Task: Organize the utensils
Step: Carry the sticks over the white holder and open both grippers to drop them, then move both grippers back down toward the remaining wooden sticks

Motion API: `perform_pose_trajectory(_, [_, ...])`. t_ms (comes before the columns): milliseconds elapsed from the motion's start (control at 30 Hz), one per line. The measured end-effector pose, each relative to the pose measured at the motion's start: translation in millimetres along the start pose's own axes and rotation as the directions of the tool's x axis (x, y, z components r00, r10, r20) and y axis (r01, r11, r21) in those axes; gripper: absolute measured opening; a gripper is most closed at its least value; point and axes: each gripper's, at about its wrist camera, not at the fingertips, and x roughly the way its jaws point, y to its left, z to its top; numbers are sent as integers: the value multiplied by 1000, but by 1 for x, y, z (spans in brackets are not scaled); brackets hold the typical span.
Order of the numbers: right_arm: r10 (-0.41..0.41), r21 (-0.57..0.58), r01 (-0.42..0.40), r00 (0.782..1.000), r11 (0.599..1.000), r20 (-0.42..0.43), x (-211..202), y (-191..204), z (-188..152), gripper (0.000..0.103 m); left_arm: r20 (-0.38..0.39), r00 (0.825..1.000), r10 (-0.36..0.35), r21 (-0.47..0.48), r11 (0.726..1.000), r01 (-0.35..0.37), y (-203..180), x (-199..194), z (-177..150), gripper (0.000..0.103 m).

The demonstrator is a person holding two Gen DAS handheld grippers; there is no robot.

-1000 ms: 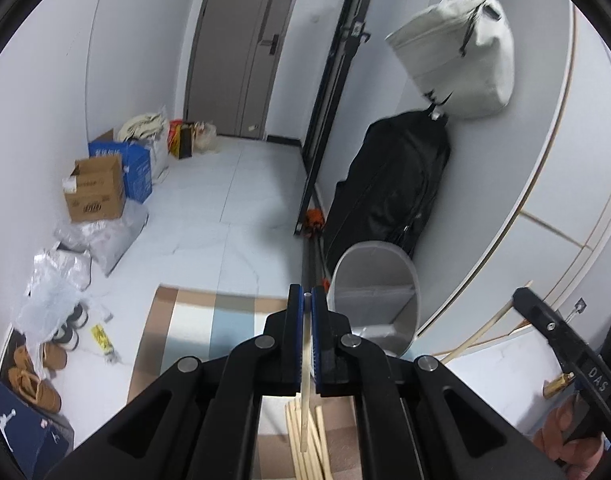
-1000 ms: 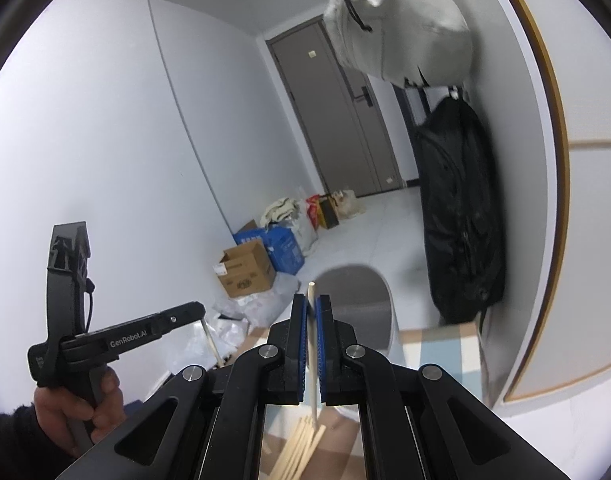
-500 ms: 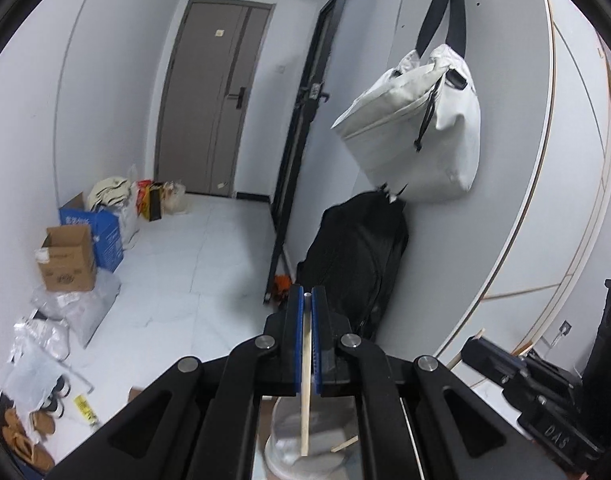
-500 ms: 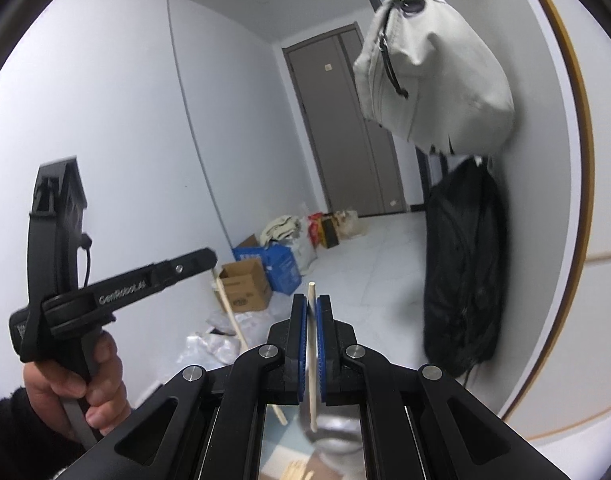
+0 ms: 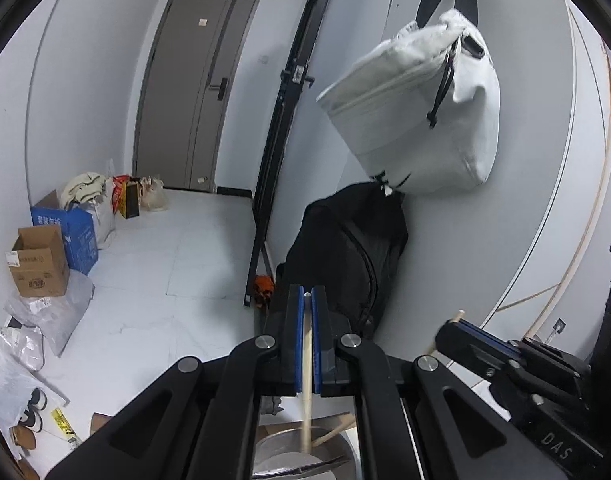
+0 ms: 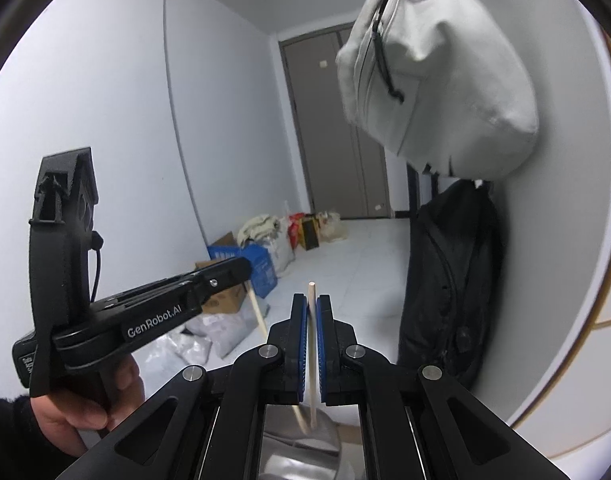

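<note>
My left gripper [image 5: 305,300] is shut on a pale wooden chopstick [image 5: 306,400] that hangs down into a grey metal holder [image 5: 301,456] below. My right gripper [image 6: 312,304] is shut on a second wooden chopstick [image 6: 312,360], whose lower end also reaches the grey holder [image 6: 301,444]. The right gripper shows in the left wrist view [image 5: 455,318] at lower right with its chopstick. The left gripper shows in the right wrist view [image 6: 245,270] at left, its chopstick [image 6: 259,314] slanting down.
A white bag [image 5: 417,120] hangs on the wall above a black backpack [image 5: 345,264]. A black stand [image 5: 281,120] leans by the grey door [image 5: 193,88]. Cardboard boxes [image 5: 39,260] and plastic bags [image 5: 33,320] line the left floor.
Both grippers have lifted and tilted up with their chopsticks; the loose chopsticks on the striped mat have left view. The chopstick ends now hang over the grey holder, grippers closer together.
</note>
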Motion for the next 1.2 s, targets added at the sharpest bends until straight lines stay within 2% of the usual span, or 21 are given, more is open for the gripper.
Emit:
perform_pose_trajectory(333, [26,2,-26,996,1000,-85,31,-7,-27,4,-45,997,-63,17,998,64,3,12,-16,0])
perform_pose_trajectory(667, [60,92,-48,988,995,-140,49,-27,-43,4,-108,988,-113,2,994,114,4,18,-29,0])
perform_pose_trajectory(967, [116,181,-92,985,979,-128,46,-44,-45,7,-180,964,-195,-20,981,195,2,25,-30,0])
perform_pose_trajectory(1067, [117,193,-94,987,977,-112,38,-45,-43,8,-216,948,-233,-34,972,231,1,28,-29,1])
perform_pose_trajectory(1200, [83,224,-63,993,973,-80,20,-53,-45,25,-240,947,-212,-13,977,215,0,24,-30,5])
